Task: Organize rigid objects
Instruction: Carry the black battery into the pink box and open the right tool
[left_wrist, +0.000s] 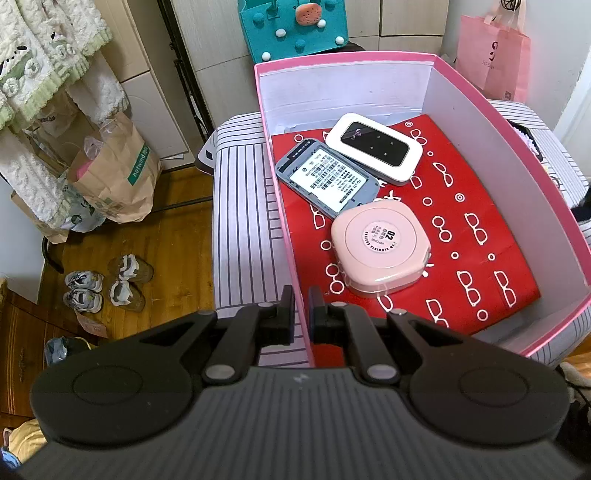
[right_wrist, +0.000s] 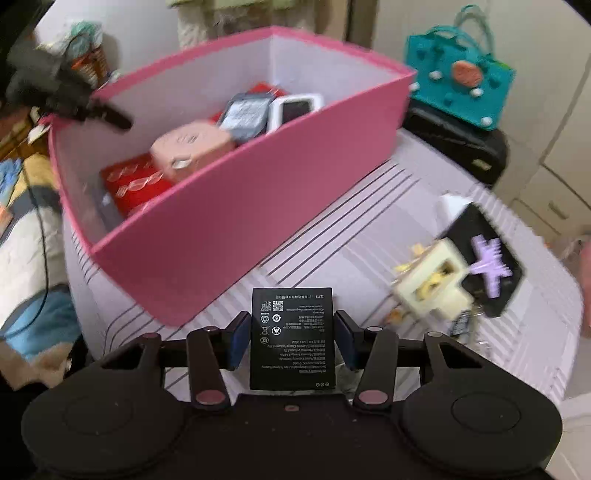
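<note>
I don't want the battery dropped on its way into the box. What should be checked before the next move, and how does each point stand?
1. Battery between the right gripper's jaws: ok, a pad at each side edge.
2. Grip firm enough to carry it: cannot tell.
3. Pink box steadied: ok, the left gripper's jaws are shut on its wall.
4. Free room inside: ok, bare red liner beside the pink case.
5. Way to the box clear: ok, only striped cloth lies between the battery and the box wall.
6. White router and grey device settled: ok, lying flat at the far end.
</note>
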